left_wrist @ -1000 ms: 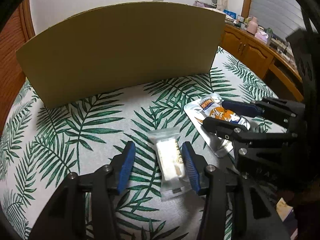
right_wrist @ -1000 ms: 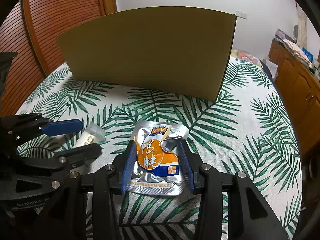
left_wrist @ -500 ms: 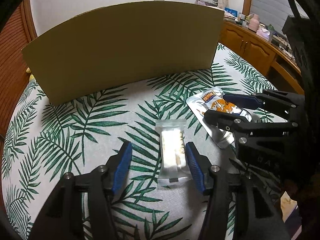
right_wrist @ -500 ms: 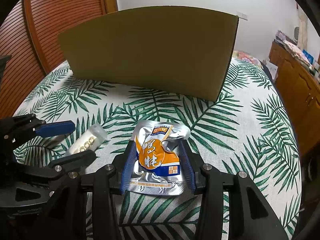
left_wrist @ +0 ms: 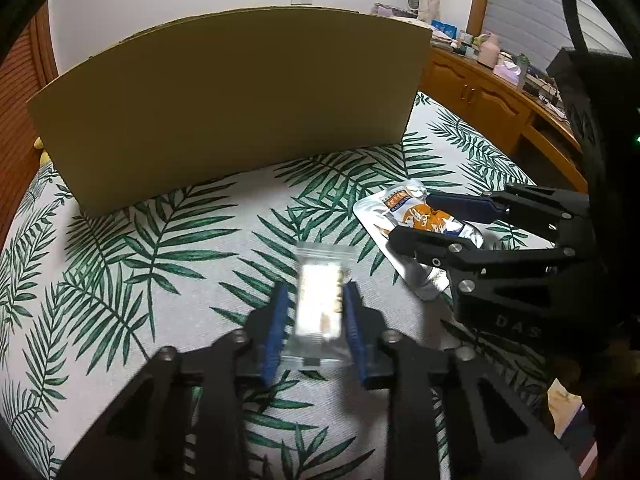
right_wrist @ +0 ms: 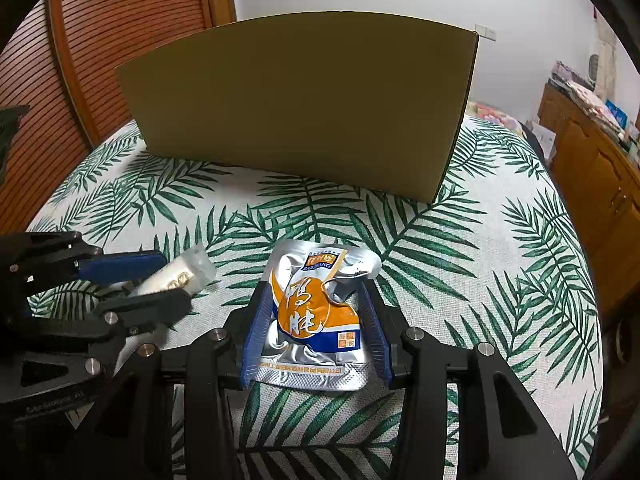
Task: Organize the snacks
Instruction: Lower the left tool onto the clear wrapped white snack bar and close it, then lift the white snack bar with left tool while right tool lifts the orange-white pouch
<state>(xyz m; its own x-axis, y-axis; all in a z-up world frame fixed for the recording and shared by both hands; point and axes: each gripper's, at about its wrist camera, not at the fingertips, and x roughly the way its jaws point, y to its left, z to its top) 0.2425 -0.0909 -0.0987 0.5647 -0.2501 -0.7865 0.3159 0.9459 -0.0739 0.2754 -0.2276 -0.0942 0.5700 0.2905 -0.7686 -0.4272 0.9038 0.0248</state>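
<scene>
Left gripper [left_wrist: 313,326]: pinching the clear snack packet [left_wrist: 320,300], near centre of the leaf-print tablecloth [left_wrist: 160,248].
Right gripper [right_wrist: 318,322]: clamped on the foil pouch [right_wrist: 316,312], to the packet's right.
Technique: lift both straight up, holding each wrapper by its middle, then carry over the wall of the cardboard box [left_wrist: 224,104] beyond.
Appearance: packet clear, pale bar inside; pouch silver, orange and blue, crinkled.

Both claws are black angular linkage frames with silver screw heads and ribbed blue pads: left claw [left_wrist: 313,320], right claw [right_wrist: 316,328]. Faint pale lettering marks each frame's side.
</scene>
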